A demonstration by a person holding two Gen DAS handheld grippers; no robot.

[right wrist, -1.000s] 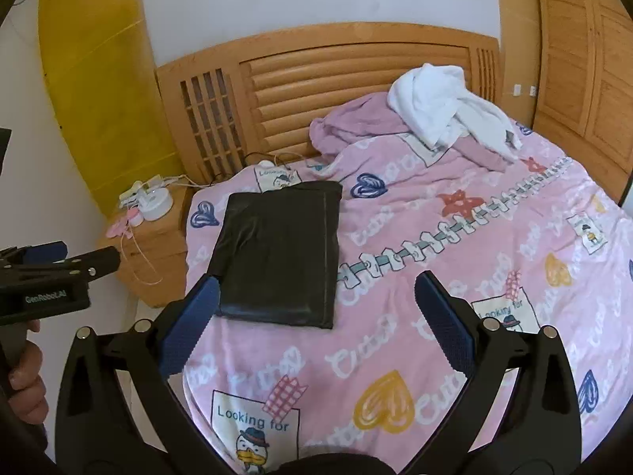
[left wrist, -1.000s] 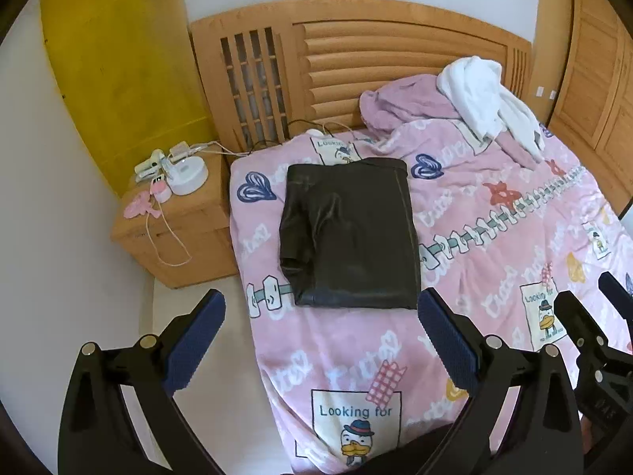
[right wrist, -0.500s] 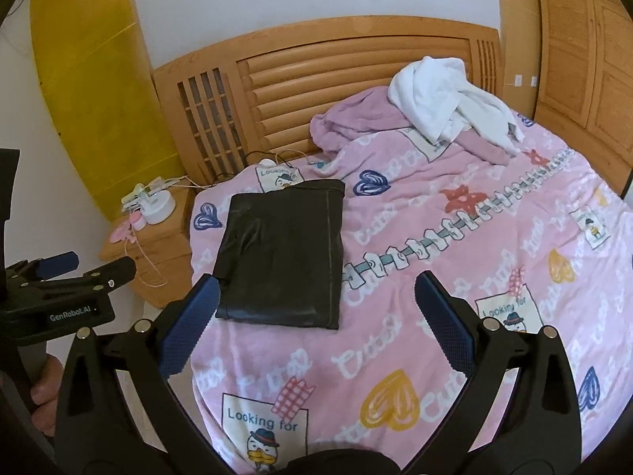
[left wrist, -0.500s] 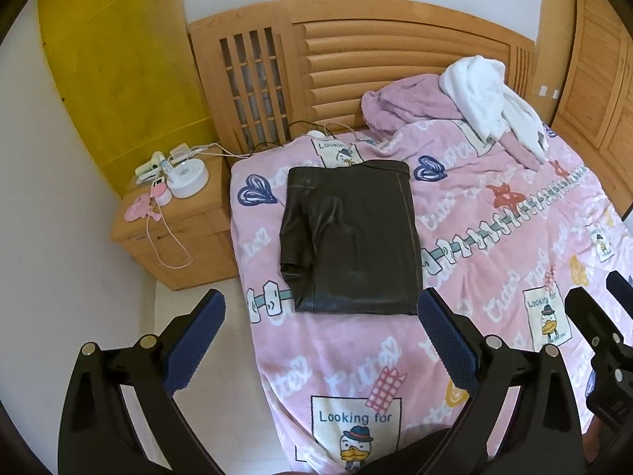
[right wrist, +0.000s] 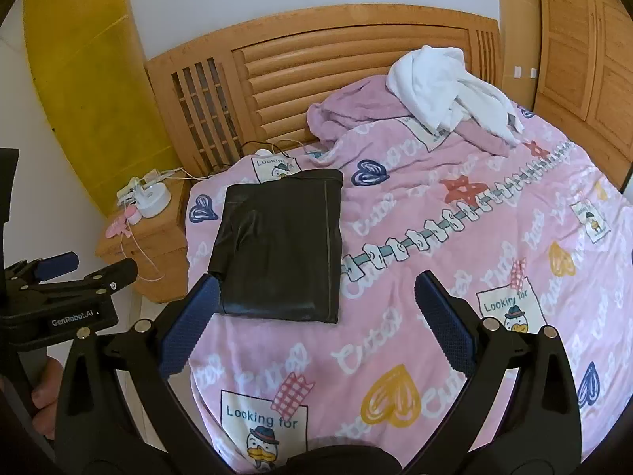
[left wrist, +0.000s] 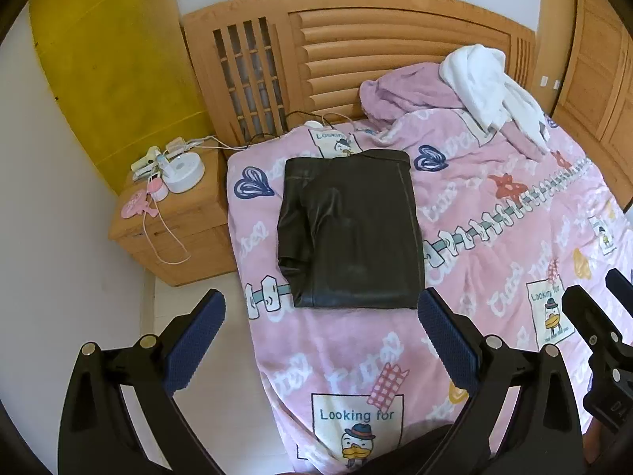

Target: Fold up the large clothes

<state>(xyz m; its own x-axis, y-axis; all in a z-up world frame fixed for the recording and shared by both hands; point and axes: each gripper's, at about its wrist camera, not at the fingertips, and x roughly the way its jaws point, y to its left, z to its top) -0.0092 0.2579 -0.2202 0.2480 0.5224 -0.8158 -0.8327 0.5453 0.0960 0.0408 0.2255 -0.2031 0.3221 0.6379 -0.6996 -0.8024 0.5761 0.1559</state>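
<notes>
A black leather-look garment (left wrist: 350,229) lies folded into a flat rectangle near the left side of the bed, on a pink printed blanket (left wrist: 494,245). It also shows in the right wrist view (right wrist: 281,245). My left gripper (left wrist: 320,340) is open and empty, held above the bed's front left corner, short of the garment. My right gripper (right wrist: 312,324) is open and empty, above the front of the bed. A white garment (right wrist: 447,87) lies crumpled on a bunched purple cover (right wrist: 356,114) by the headboard.
A wooden headboard (left wrist: 356,59) stands behind the bed. A wooden bedside table (left wrist: 174,221) at the left holds small devices and cables. Wooden wardrobe doors (right wrist: 585,39) stand at the right. Pale floor (left wrist: 213,356) lies left of the bed.
Both grippers have drawn back and up a little from the bed. The folded black garment has not moved. Both jaws stay open.
</notes>
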